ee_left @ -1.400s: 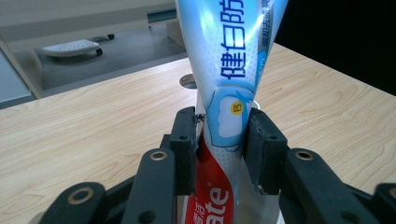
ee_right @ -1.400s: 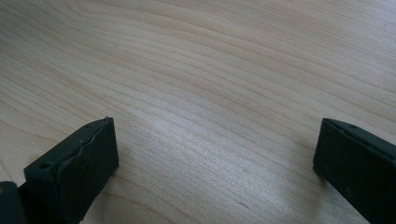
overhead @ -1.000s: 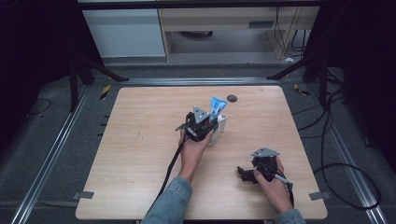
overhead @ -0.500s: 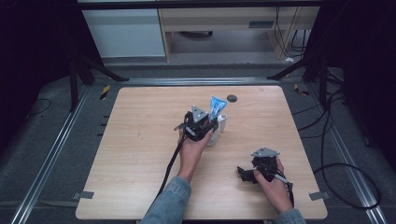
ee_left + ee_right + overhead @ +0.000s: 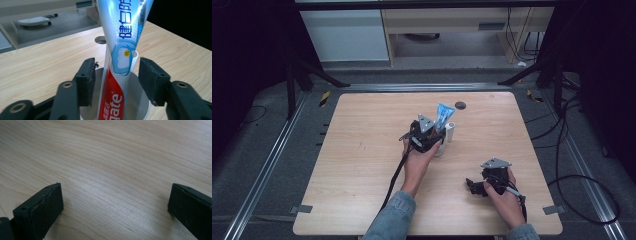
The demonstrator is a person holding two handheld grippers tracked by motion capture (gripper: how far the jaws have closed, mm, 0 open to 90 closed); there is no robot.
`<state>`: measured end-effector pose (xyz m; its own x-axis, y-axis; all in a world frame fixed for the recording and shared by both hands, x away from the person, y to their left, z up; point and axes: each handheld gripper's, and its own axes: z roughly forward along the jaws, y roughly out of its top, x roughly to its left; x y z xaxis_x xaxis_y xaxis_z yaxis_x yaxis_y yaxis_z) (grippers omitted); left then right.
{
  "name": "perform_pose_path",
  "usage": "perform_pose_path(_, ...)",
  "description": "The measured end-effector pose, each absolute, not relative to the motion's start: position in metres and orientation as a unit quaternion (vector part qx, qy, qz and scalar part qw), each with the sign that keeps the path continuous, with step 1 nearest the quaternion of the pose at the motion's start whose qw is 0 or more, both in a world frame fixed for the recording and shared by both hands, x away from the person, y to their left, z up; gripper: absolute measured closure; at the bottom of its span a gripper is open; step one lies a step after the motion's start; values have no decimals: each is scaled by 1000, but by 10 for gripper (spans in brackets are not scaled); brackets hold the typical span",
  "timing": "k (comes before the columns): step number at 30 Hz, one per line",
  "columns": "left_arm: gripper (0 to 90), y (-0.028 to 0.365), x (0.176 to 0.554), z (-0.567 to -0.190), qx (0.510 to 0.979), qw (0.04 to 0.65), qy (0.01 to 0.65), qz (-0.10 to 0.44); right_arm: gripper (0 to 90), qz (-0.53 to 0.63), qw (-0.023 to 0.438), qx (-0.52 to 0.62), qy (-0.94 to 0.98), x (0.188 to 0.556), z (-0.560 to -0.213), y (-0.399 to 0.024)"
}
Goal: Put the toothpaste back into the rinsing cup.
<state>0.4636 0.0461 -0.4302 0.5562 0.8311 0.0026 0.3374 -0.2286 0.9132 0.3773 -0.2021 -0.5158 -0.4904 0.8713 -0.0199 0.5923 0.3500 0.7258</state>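
Now the toothpaste tube (image 5: 119, 62) stands upright in the white cup (image 5: 140, 100), just past table centre toward one o'clock. Left gripper (image 5: 117, 77) jaws have just been opening, tube between them, untouched. Right gripper (image 5: 115, 207) gapes empty at five o'clock. Only withdrawal remains, I'd say.

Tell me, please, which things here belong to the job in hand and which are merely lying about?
In the job:
- toothpaste tube, standing in the cup
- white cup
- left gripper, jaws just opening, pads clear of the tube

Lying about:
- right gripper, open over bare table
- round hole in the tabletop
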Motion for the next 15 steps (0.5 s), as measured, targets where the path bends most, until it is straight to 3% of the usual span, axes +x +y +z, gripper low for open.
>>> perform_pose_path(15,248,52,452,-424,769,455,382,237,3,336,207,460,795,377,-516,-202)
